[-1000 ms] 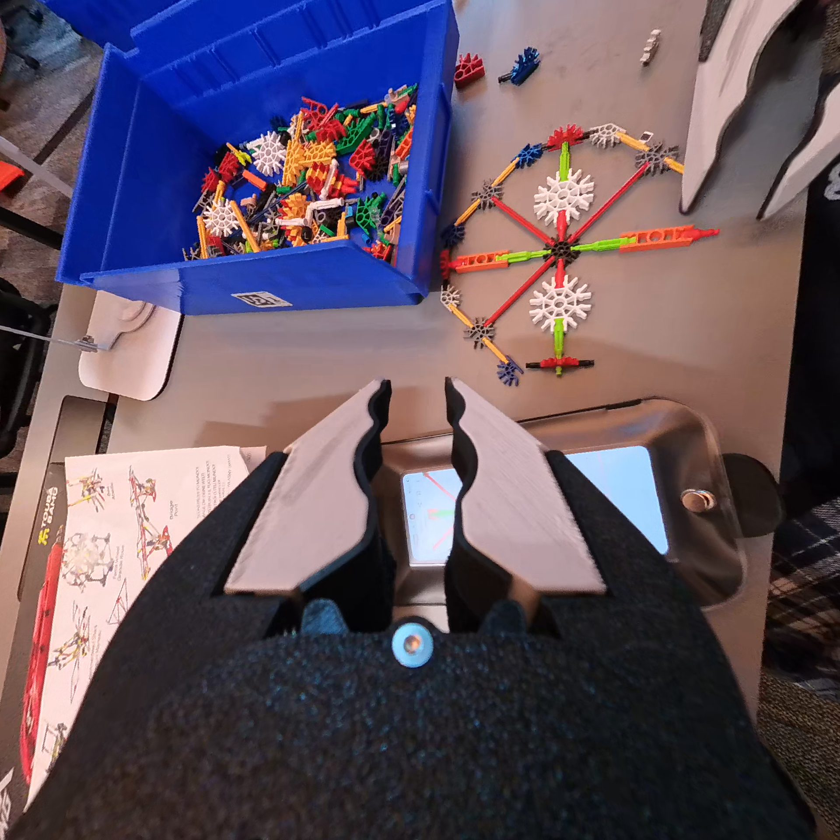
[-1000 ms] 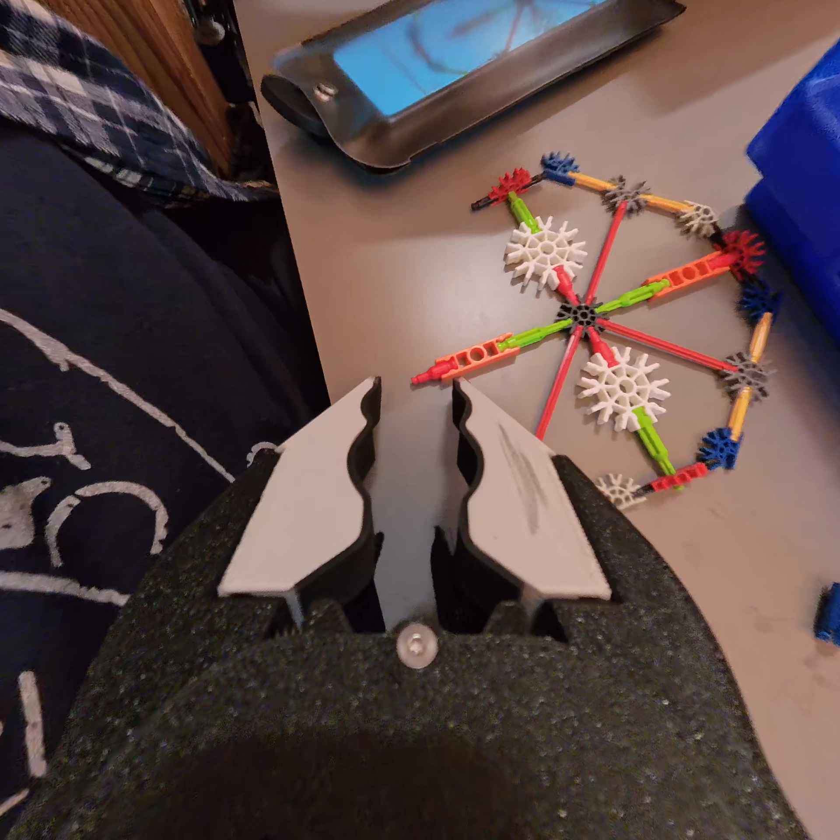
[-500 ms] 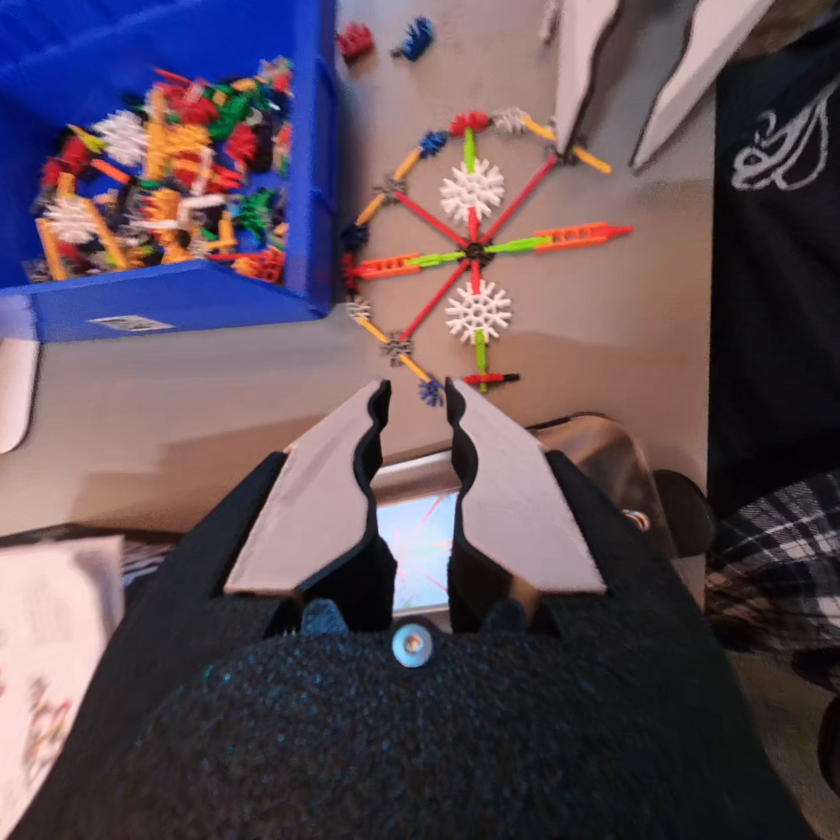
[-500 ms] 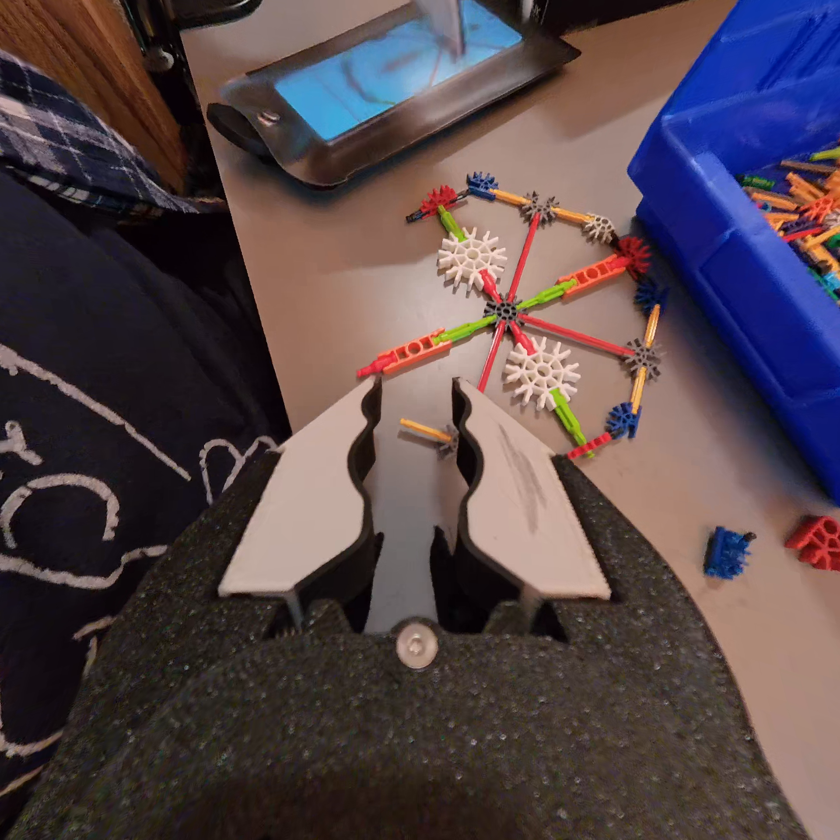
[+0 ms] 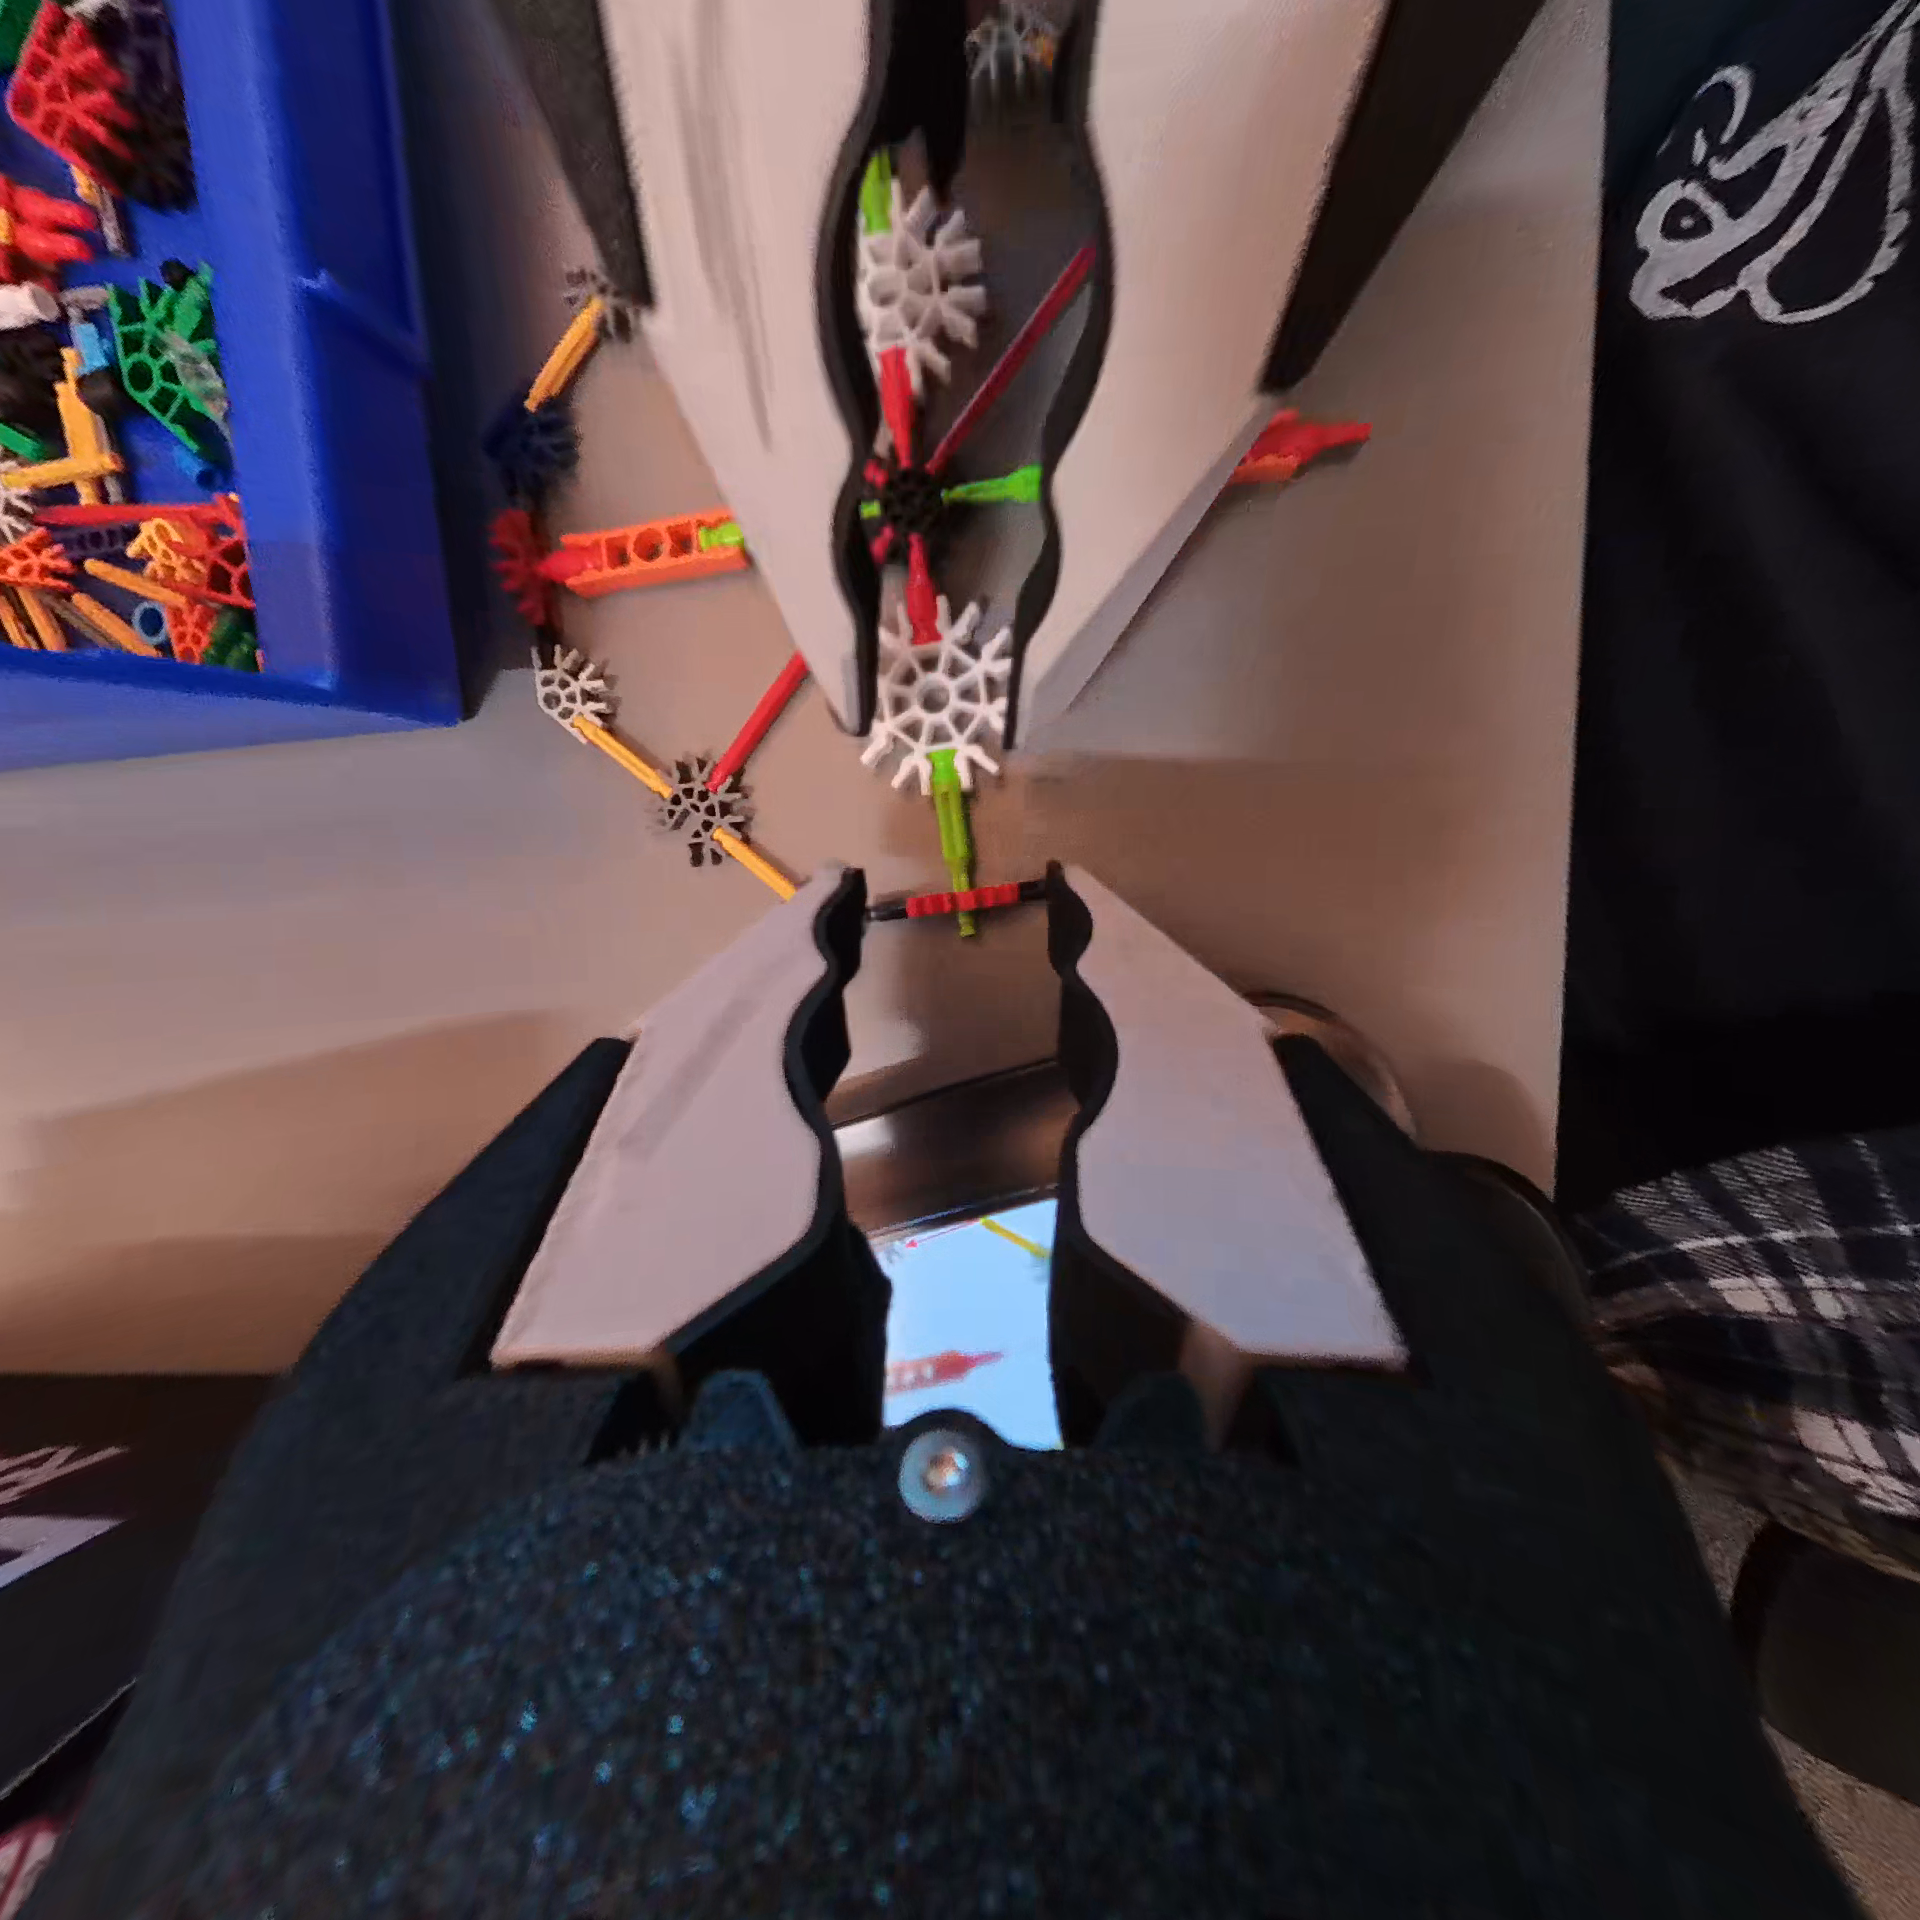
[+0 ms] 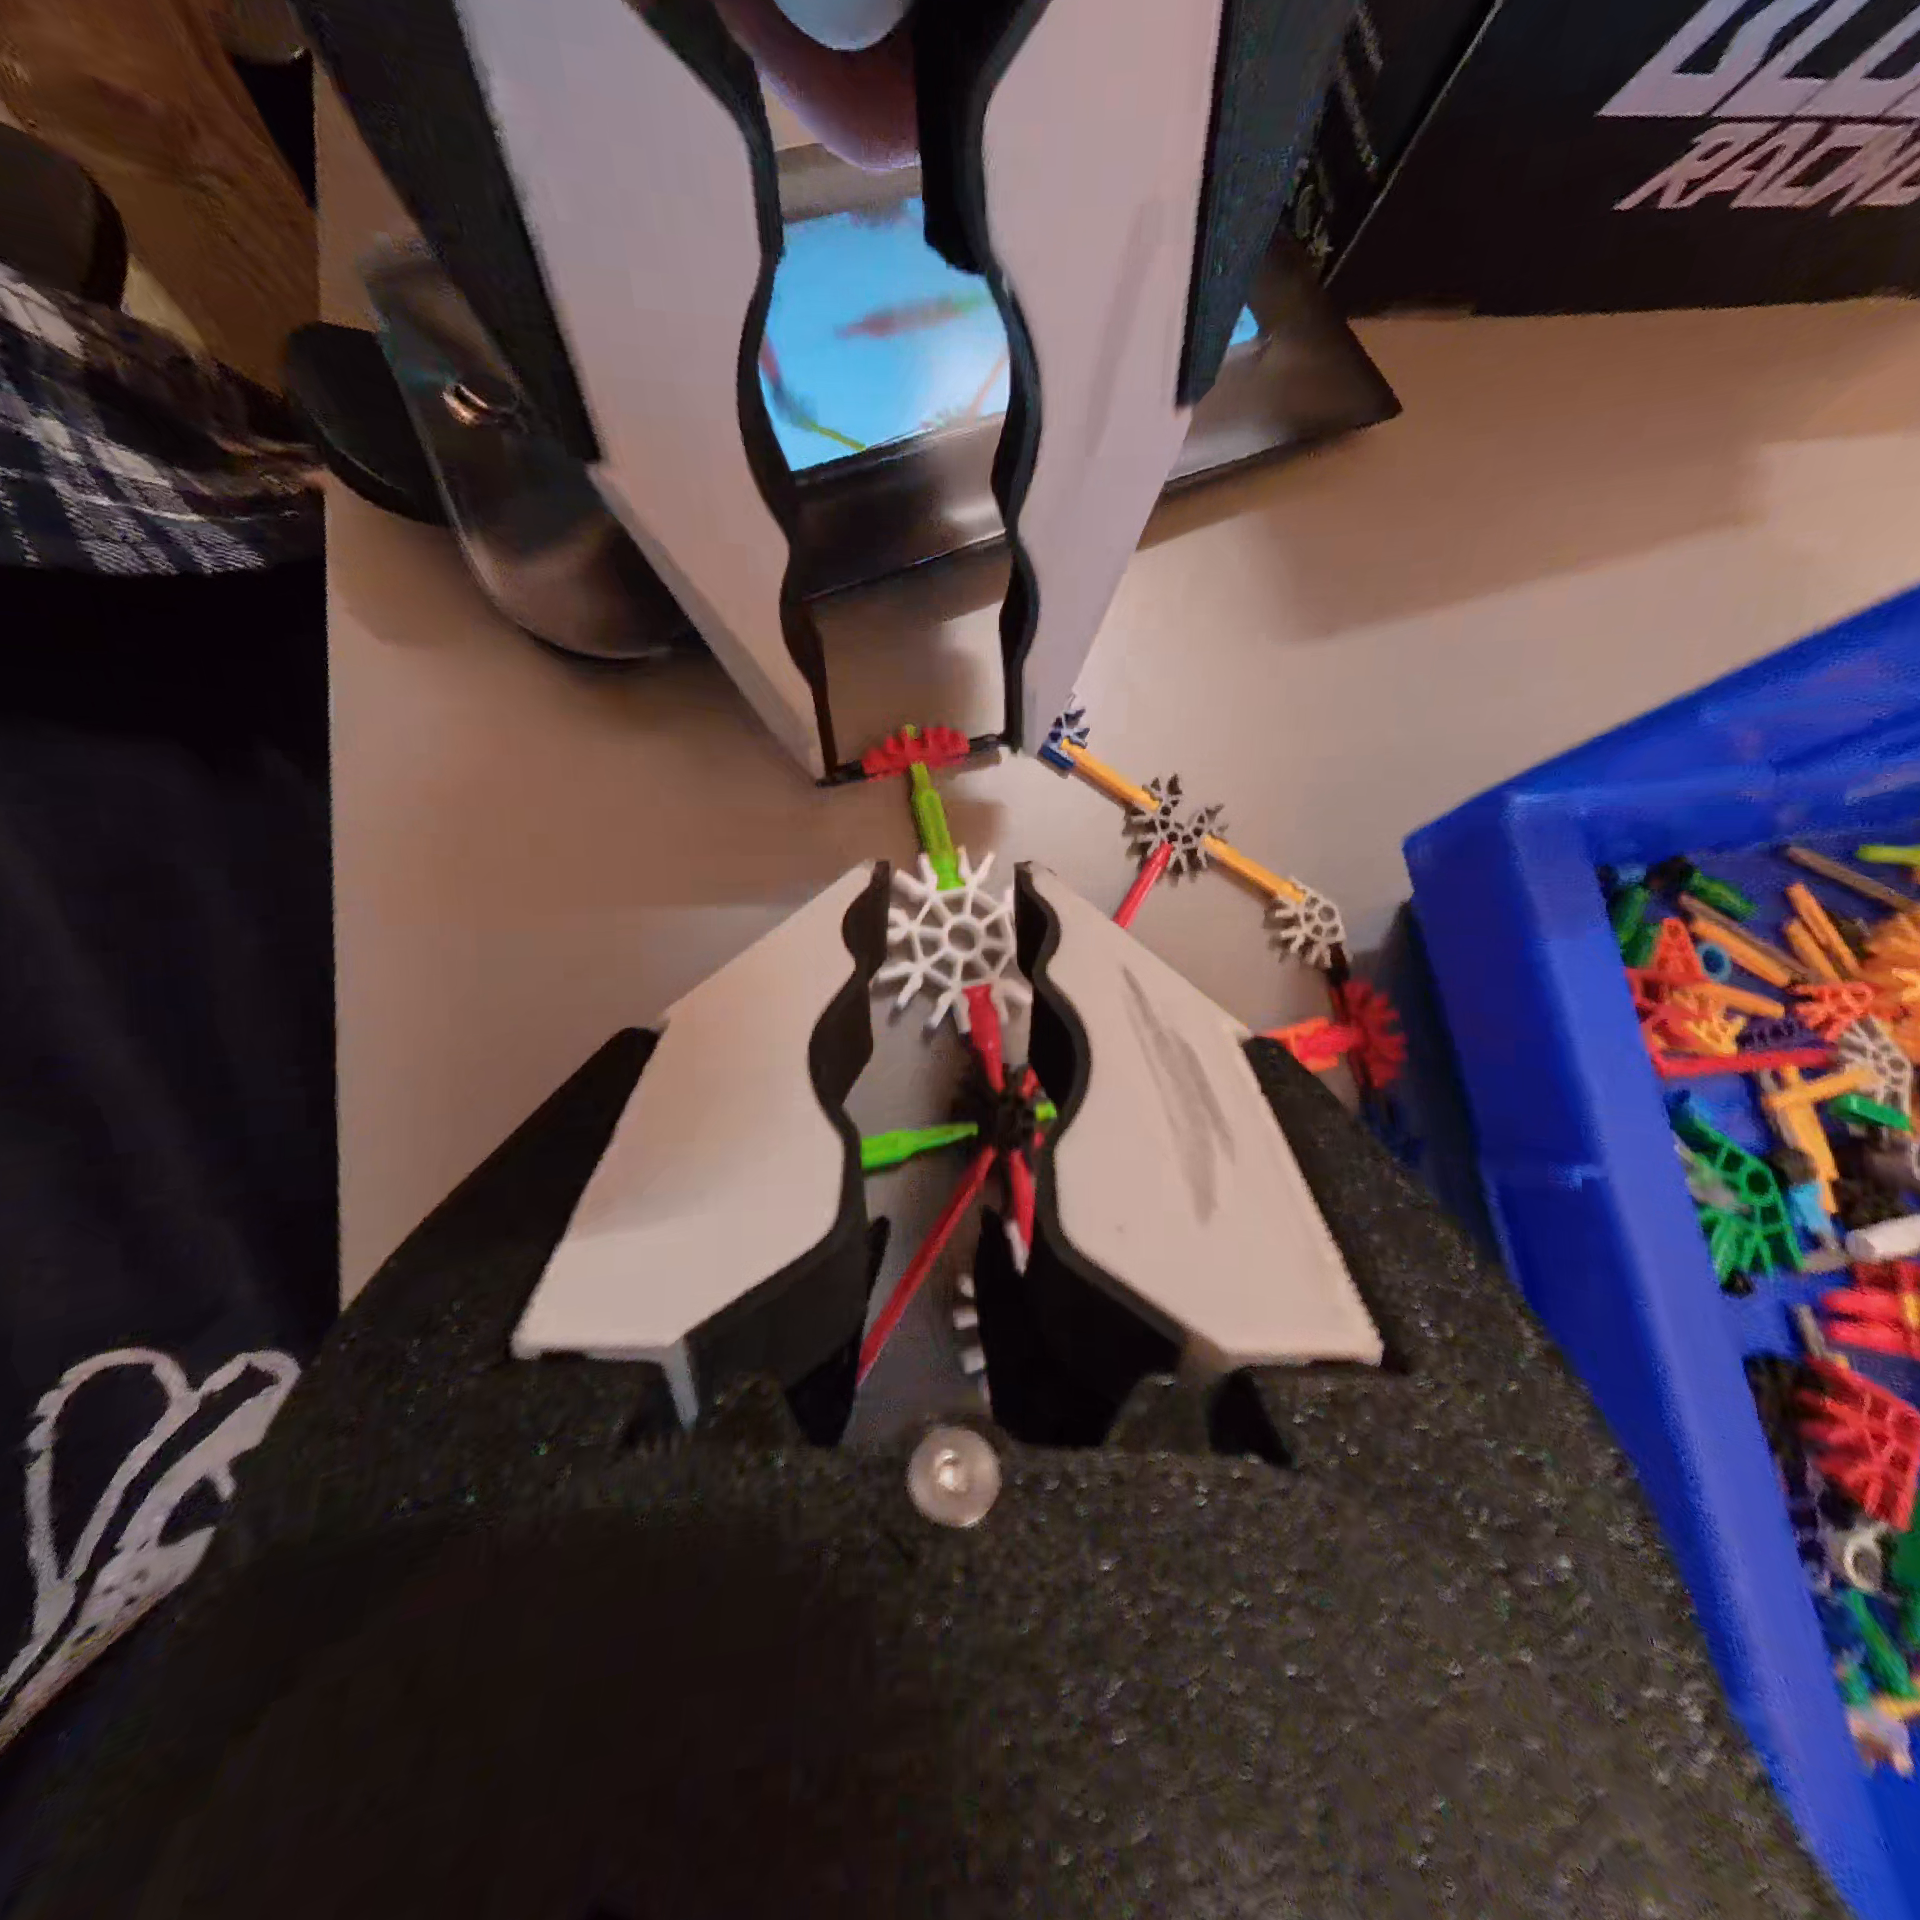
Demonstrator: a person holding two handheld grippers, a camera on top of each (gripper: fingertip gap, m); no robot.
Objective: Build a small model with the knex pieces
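Note:
A flat wheel of coloured rods and connectors lies on the grey table, its black hub [image 5: 912,506] in the middle. My left gripper [image 5: 954,883] is open, its tips on either side of a red half-round connector [image 5: 961,902] on a black rod at the wheel's rim. It also shows in the right wrist view [image 6: 920,758], with the red connector [image 6: 914,753] between its tips. My right gripper [image 6: 951,878] reaches over the hub [image 6: 1003,1117] from the opposite side and is shut on a white snowflake connector [image 6: 951,940]. That gripper [image 5: 933,722] and connector [image 5: 935,696] show in the left wrist view.
A blue bin [image 5: 343,416] full of loose pieces stands close beside the wheel, also in the right wrist view [image 6: 1538,1039]. A lit screen in a black case [image 6: 883,343] lies under my left gripper. A black box [image 6: 1662,156] stands behind. A person's dark clothing [image 5: 1745,623] borders the table edge. My two grippers' fingertips are within a few centimetres of each other.
Both grippers have moved in over the wheel from opposite sides. The left one has opened wider around the red connector. The right one has narrowed onto the white connector.

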